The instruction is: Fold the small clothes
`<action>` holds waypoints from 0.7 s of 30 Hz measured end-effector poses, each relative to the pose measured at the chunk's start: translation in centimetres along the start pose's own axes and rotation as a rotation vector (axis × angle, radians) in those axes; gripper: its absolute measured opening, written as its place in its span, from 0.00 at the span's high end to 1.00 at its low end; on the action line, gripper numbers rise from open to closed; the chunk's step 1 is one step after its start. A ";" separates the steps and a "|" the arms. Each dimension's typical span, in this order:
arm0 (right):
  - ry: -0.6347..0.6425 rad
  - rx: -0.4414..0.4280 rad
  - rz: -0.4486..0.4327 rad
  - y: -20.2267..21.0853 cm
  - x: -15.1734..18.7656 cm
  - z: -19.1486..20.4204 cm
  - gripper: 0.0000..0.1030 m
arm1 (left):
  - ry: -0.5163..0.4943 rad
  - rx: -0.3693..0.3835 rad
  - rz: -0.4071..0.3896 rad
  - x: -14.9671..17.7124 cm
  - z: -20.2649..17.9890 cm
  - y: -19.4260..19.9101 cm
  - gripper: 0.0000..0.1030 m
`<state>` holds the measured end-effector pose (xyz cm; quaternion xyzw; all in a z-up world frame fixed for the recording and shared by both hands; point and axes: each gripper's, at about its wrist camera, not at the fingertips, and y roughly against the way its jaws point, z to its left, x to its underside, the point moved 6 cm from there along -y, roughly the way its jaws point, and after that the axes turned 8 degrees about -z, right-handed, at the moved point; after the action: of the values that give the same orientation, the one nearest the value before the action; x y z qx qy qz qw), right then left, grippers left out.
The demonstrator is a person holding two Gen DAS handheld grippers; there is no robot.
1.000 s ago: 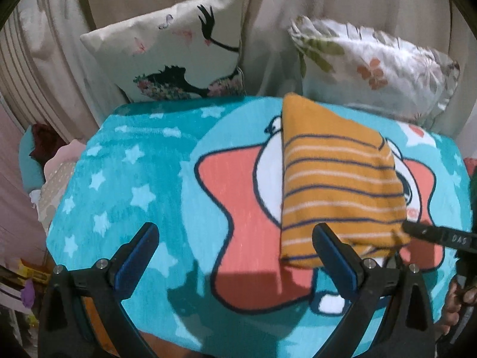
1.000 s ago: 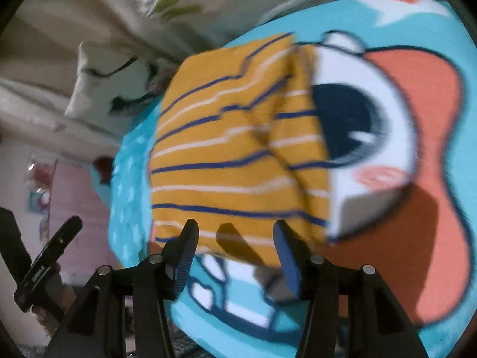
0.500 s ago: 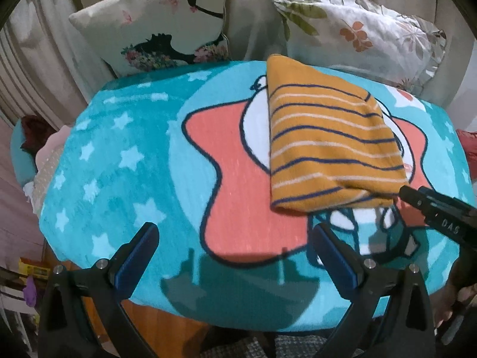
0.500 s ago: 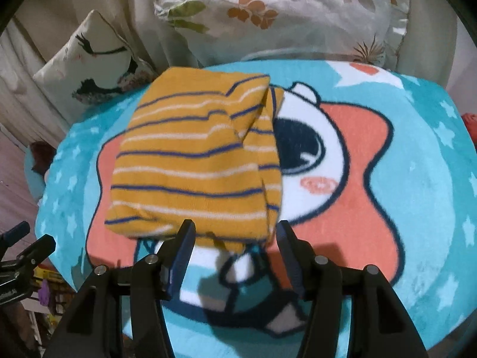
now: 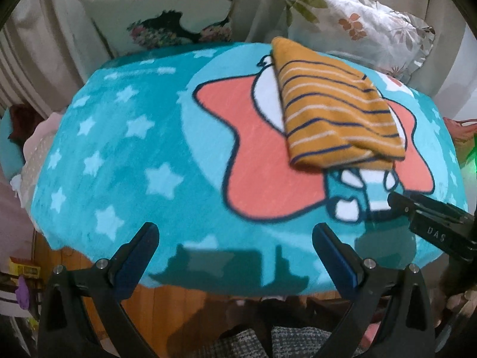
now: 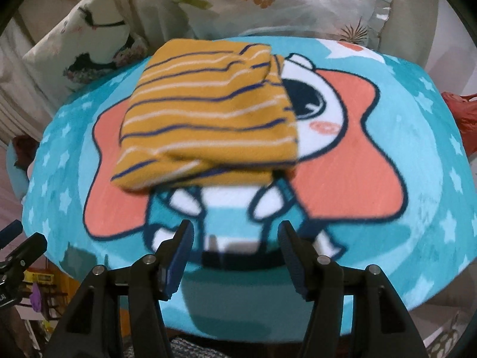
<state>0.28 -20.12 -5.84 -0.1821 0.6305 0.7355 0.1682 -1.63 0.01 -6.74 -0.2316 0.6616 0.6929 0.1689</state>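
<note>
A small mustard-yellow garment (image 5: 337, 107) with navy and white stripes lies folded on the teal cartoon blanket (image 5: 119, 155); it also shows in the right wrist view (image 6: 208, 113). My left gripper (image 5: 235, 256) is open and empty, near the blanket's front edge, well short of the garment. My right gripper (image 6: 235, 256) is open and empty, over the front edge just below the garment; it also shows from the side in the left wrist view (image 5: 429, 220).
Two pillows stand behind the blanket: one with a bird print (image 5: 167, 9) and a floral one (image 5: 357, 26). Clutter lies on the floor at the left (image 5: 26, 137). A red bag (image 6: 462, 116) is at the right.
Both grippers have pulled back from the garment toward the blanket's front edge. The garment stays folded where it lay.
</note>
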 end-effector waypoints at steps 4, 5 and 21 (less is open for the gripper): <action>-0.004 0.015 0.013 0.2 2.1 1.8 0.37 | -0.001 0.010 0.011 1.3 1.2 0.4 0.01; -0.008 0.015 0.017 0.2 2.5 2.1 0.37 | -0.002 0.013 0.012 1.5 1.4 0.5 0.01; -0.034 0.086 0.020 2.4 5.7 2.6 0.36 | -0.003 0.116 0.044 3.9 1.4 1.4 0.01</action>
<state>-6.03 -17.80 -6.10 -0.1561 0.6604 0.7123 0.1793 -5.76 0.99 -7.65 -0.2060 0.7053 0.6573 0.1677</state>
